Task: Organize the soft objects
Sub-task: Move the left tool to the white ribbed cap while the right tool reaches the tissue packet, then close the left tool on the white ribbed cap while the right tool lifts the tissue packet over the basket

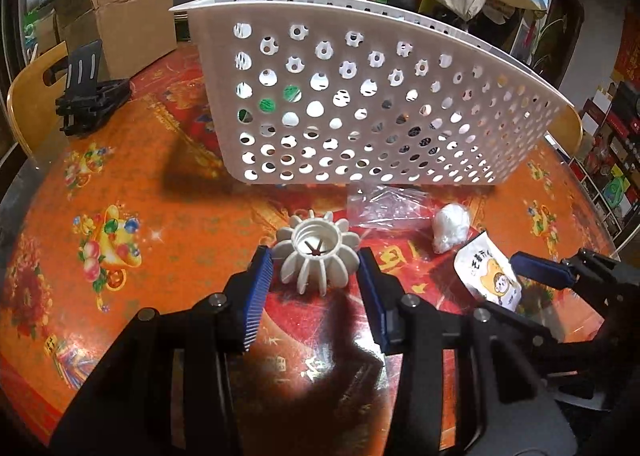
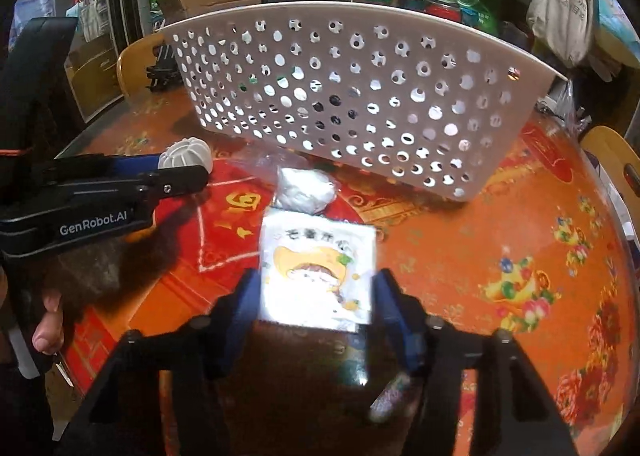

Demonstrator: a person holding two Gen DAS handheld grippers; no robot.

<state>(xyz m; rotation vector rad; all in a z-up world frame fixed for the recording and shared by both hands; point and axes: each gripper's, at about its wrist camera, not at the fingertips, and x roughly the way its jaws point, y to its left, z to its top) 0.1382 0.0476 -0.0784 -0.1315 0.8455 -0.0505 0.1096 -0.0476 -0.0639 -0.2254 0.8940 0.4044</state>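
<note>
Left wrist view: the left tool [image 1: 316, 262] pinches a ribbed white ball [image 1: 318, 258] on the worktop [image 1: 160, 216]. The right tool [image 2: 316, 288] brackets a snack packet [image 2: 318, 272], contact unclear. Both pickups underway; next, lift into the basket [image 1: 360, 104].

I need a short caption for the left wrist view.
Left gripper fingers close around a white ribbed ball before the perforated basket.

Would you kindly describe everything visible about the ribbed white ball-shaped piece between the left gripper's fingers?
The ribbed white piece looks like moulded plastic or rubber: a ring of rounded fins around a round, open, threaded-looking collar that faces up, with dark crossed slits at the bottom of the opening. It sits upright on the red patterned tablecloth, in front of the perforated white basket. The left gripper straddles it, blue pads against its fins on both sides.
</note>
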